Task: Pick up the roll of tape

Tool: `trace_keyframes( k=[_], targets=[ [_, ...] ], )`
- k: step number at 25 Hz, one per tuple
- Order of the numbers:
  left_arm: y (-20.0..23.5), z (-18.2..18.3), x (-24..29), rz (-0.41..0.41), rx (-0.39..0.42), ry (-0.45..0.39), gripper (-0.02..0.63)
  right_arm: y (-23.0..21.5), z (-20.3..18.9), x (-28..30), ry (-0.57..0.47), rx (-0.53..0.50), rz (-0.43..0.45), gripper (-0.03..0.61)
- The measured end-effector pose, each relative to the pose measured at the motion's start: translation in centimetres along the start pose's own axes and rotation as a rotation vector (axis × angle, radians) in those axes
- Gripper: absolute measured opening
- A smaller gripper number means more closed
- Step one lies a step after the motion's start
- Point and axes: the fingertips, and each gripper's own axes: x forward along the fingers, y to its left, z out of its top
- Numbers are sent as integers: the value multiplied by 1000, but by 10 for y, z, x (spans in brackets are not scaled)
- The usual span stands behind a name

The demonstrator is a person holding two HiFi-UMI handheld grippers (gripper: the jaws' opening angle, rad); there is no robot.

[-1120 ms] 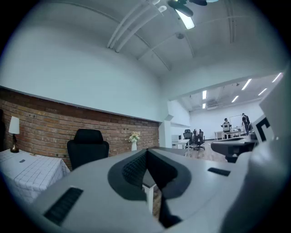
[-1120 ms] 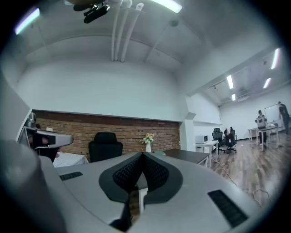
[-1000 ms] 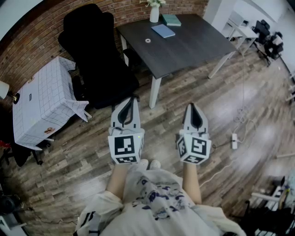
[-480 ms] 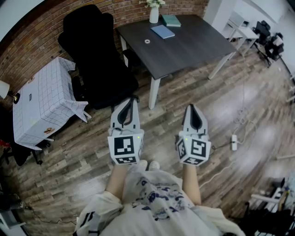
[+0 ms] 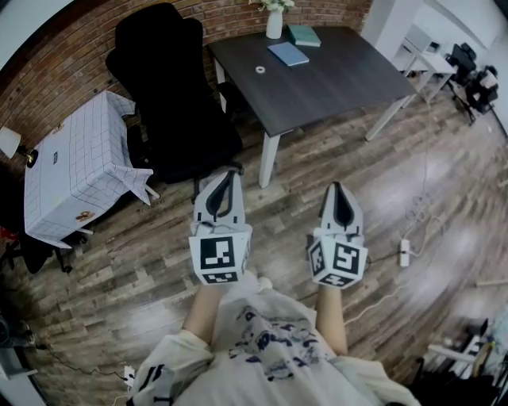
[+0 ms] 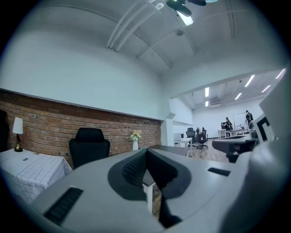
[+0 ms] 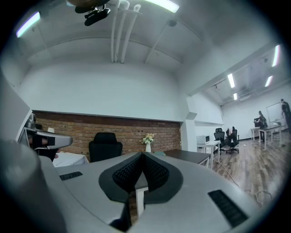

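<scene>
The roll of tape (image 5: 260, 70) is a small pale ring lying on the dark table (image 5: 341, 87), far ahead of both grippers. My left gripper (image 5: 230, 173) hangs over the wooden floor, short of the table's near corner, jaws shut with nothing between them. My right gripper (image 5: 340, 188) is level with it to the right, also shut and empty. In the left gripper view the closed left gripper (image 6: 144, 152) points at the table leg and brick wall. In the right gripper view the closed right gripper (image 7: 142, 155) points the same way. The tape is too small to make out in either gripper view.
A blue notebook (image 5: 288, 53), a green book (image 5: 305, 35) and a white vase (image 5: 274, 24) share the table. A black office chair (image 5: 171, 87) stands left of it, beside a box under a white checked cloth (image 5: 75, 162). A power strip (image 5: 404, 254) and cable lie on the floor at the right.
The head view has shifted slightly, so the table sits a little further right. Both grippers sit a touch lower in the picture, still side by side and shut.
</scene>
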Motion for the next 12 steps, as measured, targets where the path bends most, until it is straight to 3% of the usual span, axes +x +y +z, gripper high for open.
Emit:
trace_keyframes(
  k=[12],
  targets=[
    [8,-9,65,-7,-10,7,2,-13,-14,60,22,19,-4,5]
  ],
)
